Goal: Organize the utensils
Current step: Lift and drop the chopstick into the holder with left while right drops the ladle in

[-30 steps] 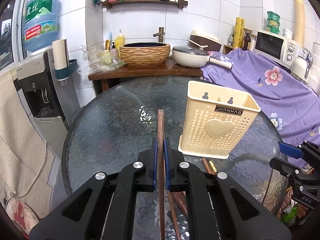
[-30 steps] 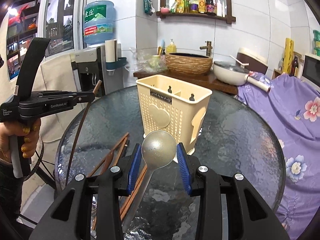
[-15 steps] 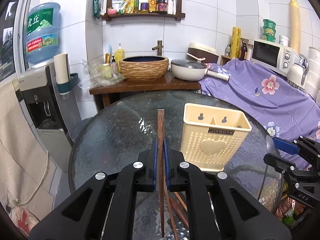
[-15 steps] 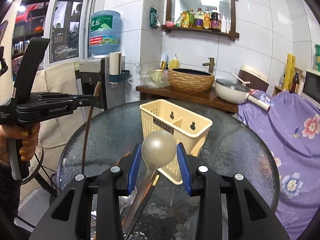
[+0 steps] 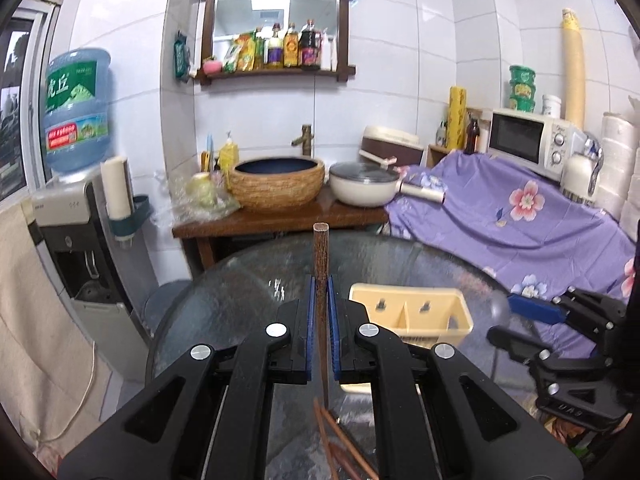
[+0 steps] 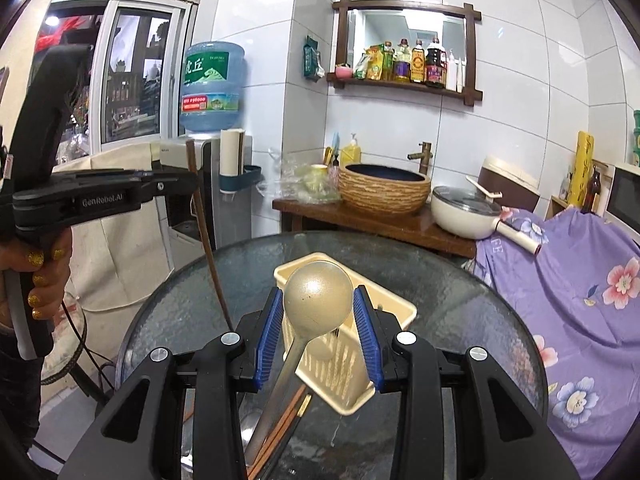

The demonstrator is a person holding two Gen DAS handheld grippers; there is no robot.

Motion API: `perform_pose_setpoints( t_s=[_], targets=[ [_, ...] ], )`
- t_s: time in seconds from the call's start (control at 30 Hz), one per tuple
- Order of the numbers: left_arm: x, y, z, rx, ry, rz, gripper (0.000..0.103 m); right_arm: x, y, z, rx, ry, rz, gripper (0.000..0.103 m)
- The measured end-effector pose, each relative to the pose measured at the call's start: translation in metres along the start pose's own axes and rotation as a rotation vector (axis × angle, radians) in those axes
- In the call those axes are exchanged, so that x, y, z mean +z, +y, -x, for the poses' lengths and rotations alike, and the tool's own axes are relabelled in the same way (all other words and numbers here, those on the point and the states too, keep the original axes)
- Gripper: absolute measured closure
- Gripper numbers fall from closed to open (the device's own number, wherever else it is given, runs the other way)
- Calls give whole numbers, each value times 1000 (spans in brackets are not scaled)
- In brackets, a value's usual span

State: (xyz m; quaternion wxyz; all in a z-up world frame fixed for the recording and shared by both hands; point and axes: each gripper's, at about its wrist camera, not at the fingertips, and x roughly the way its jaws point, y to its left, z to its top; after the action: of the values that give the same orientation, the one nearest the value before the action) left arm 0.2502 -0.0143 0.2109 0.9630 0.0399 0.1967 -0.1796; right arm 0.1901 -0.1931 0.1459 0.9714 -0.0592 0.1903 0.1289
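Behind left tool (image 6: pixel 176 184): person's hand (image 6: pixel 38 280)

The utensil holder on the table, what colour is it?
Cream utensil holder with perforated sides; the right wrist view shows it best.

Spoon (image 6: pixel 316 300) handle end behind gripper body, loose chopsticks (image 5: pixel 340 444) cut off by frame bottom
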Motion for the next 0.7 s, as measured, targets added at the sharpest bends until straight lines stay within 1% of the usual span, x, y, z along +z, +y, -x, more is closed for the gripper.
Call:
perform_pose_setpoints(
  t_s=[0.23, 0.3, 0.37, 0.47, 0.6, 0.7],
  targets=[
    [54, -15, 13, -22, -74, -43, 96, 37, -16, -3, -12, -38, -6, 68],
    [68, -21, 17, -19, -100, -55, 96, 49, -19, -5, -32, -56, 5, 68],
    [85, -27, 20, -31, -126, -59, 96, 59, -22, -6, -54, -79, 13, 68],
    [102, -34, 22, -38, -157, -56, 96, 73, -29, -8, -85, -115, 16, 68],
    [115, -41, 10, -49, -159, -39, 96, 83, -37, -19, -151, -154, 36, 68],
    [108, -44, -10, -42, -139, -21, 96, 77, -42, -31, -194, -179, 49, 68]
  ],
)
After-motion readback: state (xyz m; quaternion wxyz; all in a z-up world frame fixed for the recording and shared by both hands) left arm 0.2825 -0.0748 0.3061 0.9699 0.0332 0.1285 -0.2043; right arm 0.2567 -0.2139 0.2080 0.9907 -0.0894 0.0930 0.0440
